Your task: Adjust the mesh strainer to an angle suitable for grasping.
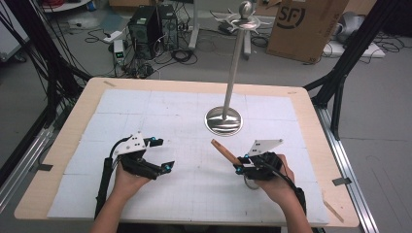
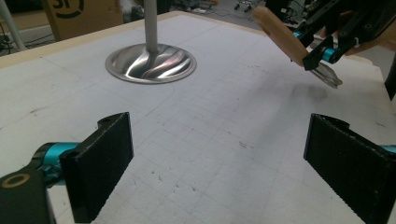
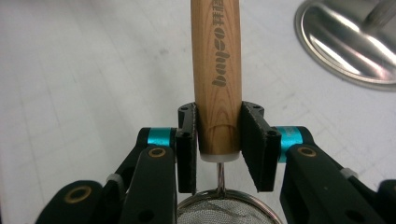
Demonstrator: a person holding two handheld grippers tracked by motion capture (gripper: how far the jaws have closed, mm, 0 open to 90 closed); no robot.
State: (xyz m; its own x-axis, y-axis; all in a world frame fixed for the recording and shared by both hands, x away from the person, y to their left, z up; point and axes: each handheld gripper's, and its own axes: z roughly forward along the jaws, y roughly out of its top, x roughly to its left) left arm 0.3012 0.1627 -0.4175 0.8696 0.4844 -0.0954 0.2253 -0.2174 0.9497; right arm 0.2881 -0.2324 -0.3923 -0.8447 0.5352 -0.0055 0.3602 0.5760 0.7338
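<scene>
A small mesh strainer with a wooden handle point(image 1: 224, 150) is held above the white mat at the right. My right gripper point(image 1: 240, 164) is shut on the base of that handle point(image 3: 217, 60), with the handle pointing away and up-left. The strainer's wire mesh bowl point(image 3: 219, 212) hangs close to the hand, under the jaws. My left gripper point(image 1: 164, 154) stands open over the mat at the left, with nothing between its jaws point(image 2: 217, 168). From the left gripper view, the right gripper point(image 2: 322, 53) carries the handle point(image 2: 280, 35) at the upper right.
A metal stand with a round shiny base point(image 1: 224, 121) and a tall pole rises at the mat's centre back; its base point(image 2: 149, 63) lies ahead of the left gripper. The wooden table point(image 1: 73, 121) borders the mat. On the floor beyond are a cardboard box point(image 1: 306, 24) and computer towers point(image 1: 150, 24).
</scene>
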